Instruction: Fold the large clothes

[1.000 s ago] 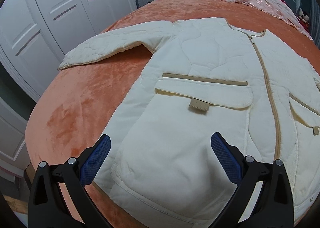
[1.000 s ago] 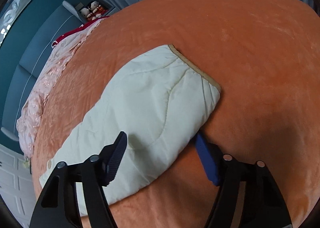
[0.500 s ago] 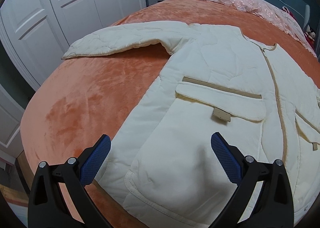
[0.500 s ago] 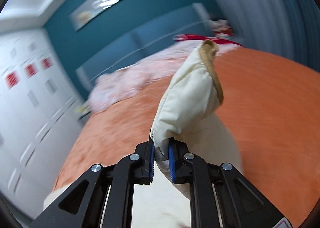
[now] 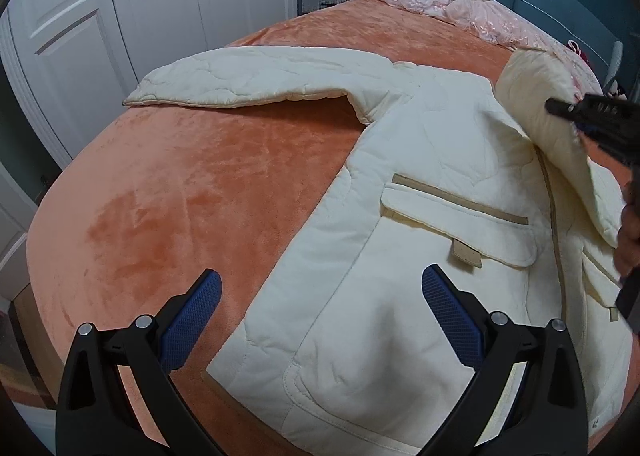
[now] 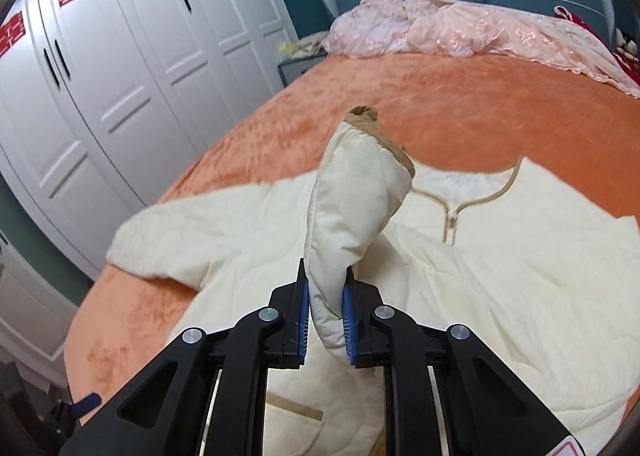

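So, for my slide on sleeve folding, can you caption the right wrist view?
Right gripper shut on the cream quilted jacket's tan-trimmed sleeve, lifted above the jacket body on the orange bedspread.

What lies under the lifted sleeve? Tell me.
Under the lifted sleeve, which the right claw pinches, lies the cream quilted jacket front with its zipper. The orange blanket beneath the jacket is covered there.
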Demonstrator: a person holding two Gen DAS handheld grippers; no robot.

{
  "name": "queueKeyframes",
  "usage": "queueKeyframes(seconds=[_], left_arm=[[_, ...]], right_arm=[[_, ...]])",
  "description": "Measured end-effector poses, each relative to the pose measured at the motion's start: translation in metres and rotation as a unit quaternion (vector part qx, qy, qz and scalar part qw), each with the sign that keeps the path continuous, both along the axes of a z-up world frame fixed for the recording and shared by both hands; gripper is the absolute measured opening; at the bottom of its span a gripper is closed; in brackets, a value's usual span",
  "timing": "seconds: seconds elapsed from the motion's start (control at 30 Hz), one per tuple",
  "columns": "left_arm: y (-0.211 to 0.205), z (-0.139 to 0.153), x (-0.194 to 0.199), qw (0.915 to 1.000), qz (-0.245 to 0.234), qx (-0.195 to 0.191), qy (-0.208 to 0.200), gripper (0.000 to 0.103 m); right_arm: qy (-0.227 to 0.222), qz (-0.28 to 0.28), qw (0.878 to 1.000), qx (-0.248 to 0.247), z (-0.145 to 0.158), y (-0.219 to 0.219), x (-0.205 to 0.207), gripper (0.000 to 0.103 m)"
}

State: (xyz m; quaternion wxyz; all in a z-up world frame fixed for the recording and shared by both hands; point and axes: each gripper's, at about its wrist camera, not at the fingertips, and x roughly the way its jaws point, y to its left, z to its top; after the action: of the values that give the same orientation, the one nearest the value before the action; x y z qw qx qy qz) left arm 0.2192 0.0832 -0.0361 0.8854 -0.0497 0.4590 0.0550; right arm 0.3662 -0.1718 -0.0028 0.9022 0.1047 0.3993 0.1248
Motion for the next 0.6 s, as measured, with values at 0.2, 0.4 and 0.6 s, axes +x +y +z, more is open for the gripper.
queueKeyframes(seconds=[0.2,0.4,0.6], left_arm=[[0.001,-0.003,0.013,0.9984,-0.01,-0.055,0.007,0.098],[-0.024,0.002,0.053,0.9869,-0.036,-0.157,0.009,0.098],[-0.057,-0.011,0.118,0.9747,-0.03,-0.221,0.017,0.098]], right_arm=[[0.006,0.022,0.999,0.036,-0.016,0.016,-0.025,0.05],[-0.015,-0.058,0.995,0.085,-0.007,-0.058,-0.08,0.056],[0.025,-0.224,0.967,0.121,-0.041,-0.179,-0.128,0.057]])
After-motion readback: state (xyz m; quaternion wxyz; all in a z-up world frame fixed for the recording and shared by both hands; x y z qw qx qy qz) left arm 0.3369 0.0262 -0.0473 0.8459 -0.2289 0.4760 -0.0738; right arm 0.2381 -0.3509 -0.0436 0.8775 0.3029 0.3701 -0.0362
